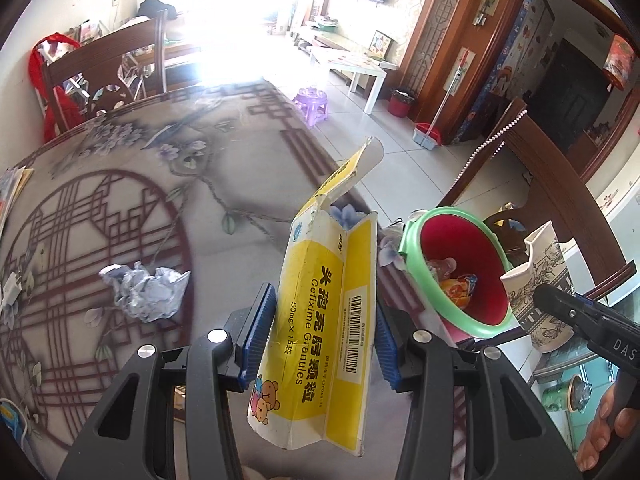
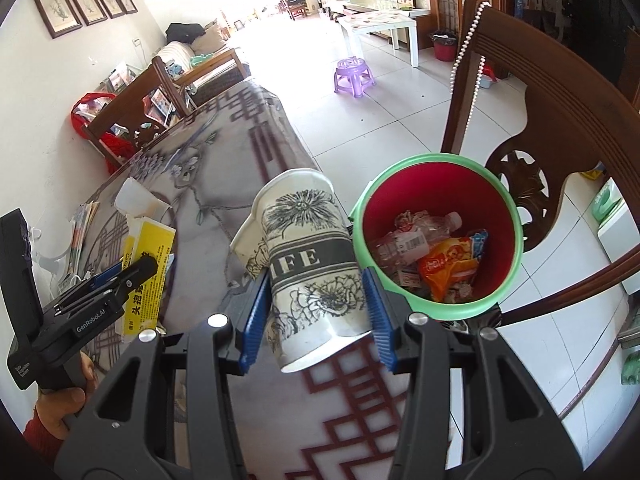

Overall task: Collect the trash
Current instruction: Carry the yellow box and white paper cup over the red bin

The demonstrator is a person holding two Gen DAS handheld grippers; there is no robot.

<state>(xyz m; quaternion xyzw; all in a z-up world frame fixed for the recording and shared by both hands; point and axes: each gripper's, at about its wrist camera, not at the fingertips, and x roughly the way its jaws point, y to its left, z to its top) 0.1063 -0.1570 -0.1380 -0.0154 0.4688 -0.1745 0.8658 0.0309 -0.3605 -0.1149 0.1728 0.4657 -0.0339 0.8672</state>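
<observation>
The left gripper [image 1: 320,332] is clamped across a yellow medicine box [image 1: 320,320], the right gripper [image 2: 318,312] across a crushed paper cup [image 2: 308,264], both near the red bin [image 2: 436,236]. Both look light and easily crushed, so mid-body holds suit. Only the left view shows crumpled paper [image 1: 146,292] on the bench [image 1: 240,168]; only the right shows the bin's contents fully.

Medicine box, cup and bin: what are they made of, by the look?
Medicine box: thin printed cardboard, slightly glossy; torn flap, creased folds. Cup: coated paper, probably; its rim is crushed out of round. Bin: moulded plastic, smooth; red wall, green rim, probably a separate ring.
</observation>
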